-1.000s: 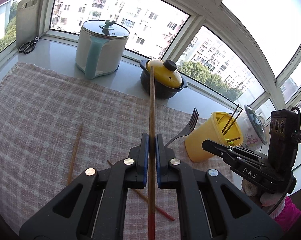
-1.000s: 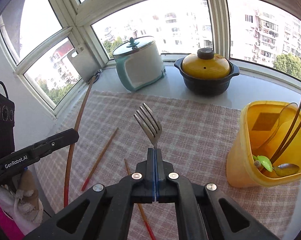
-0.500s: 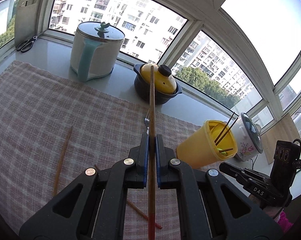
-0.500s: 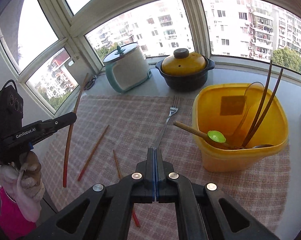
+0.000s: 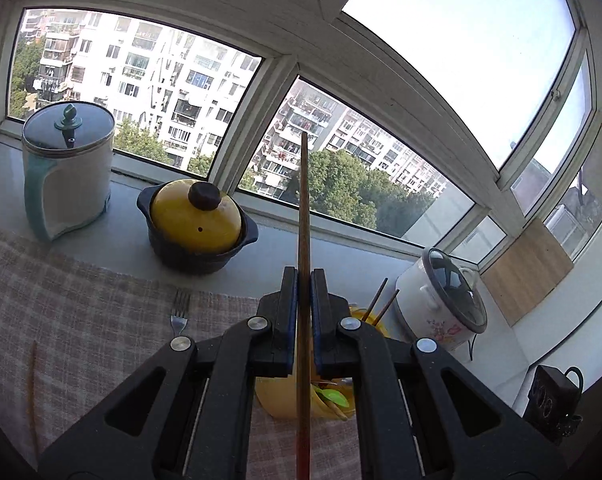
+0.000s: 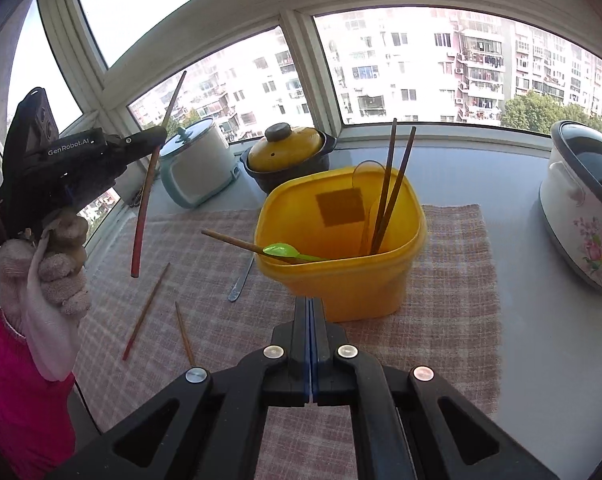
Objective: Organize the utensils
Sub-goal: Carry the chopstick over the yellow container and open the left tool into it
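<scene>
I am holding my left gripper clamped on a long chopstick, whose shaft is running straight up toward twelve o'clock in the left wrist view, its red end pointing back at me. In the right wrist view the same chopstick is hanging tilted in the air at about ten o'clock, gripped by the left tool, well above the checked cloth.

My right gripper is sitting with its tongs pressed together and nothing between them, just in front of the yellow container at twelve o'clock. Inside that container two dark chopsticks are leaning upright against the far wall, and a green spoon and a wooden-handled utensil are poking out over its left rim toward nine o'clock.

A fork is lying on the cloth at the container's left side; in the right view only its handle is showing beside the container. Two loose chopsticks are lying on the cloth at about nine o'clock, near each other but apart. Behind them, on the sill, a yellow-lidded pot and a white-and-teal pot are standing at eleven o'clock, and a floral cooker is sitting at two o'clock.
</scene>
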`<state>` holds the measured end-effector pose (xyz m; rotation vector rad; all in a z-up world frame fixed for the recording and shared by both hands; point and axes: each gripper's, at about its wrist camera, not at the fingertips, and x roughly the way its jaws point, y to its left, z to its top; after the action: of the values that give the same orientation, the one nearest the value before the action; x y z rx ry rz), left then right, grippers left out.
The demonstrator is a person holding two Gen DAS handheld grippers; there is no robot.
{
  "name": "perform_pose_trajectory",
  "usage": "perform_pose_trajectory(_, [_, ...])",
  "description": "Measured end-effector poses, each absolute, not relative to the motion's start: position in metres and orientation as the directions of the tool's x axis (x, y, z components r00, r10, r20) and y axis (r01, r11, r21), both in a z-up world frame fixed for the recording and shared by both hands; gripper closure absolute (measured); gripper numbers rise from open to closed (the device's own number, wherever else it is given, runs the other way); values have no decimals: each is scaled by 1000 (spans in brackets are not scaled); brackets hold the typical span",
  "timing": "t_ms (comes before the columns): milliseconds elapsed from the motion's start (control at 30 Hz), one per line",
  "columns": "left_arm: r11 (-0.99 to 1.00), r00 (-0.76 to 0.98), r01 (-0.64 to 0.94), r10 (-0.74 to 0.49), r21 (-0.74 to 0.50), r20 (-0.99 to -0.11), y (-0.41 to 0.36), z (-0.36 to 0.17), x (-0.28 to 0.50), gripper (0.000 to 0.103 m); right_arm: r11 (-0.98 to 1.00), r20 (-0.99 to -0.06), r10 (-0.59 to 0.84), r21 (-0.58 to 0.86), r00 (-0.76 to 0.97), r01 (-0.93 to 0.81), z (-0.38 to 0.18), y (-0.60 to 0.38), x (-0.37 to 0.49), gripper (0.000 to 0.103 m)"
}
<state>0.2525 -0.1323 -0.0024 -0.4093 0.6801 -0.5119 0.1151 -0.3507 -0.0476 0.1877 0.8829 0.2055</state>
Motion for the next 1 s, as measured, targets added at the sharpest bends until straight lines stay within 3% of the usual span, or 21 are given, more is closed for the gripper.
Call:
perform_pose_trajectory(600, [787, 643, 438, -612, -434, -460, -214, -23, 305, 99, 966, -762, 219, 259, 610, -23, -62, -397, 104, 103])
perform_pose_trajectory(1000, [760, 608, 509, -650, -404, -457, -219, -37, 305, 99, 964, -777, 193, 263, 599, 31, -71, -414, 98, 103])
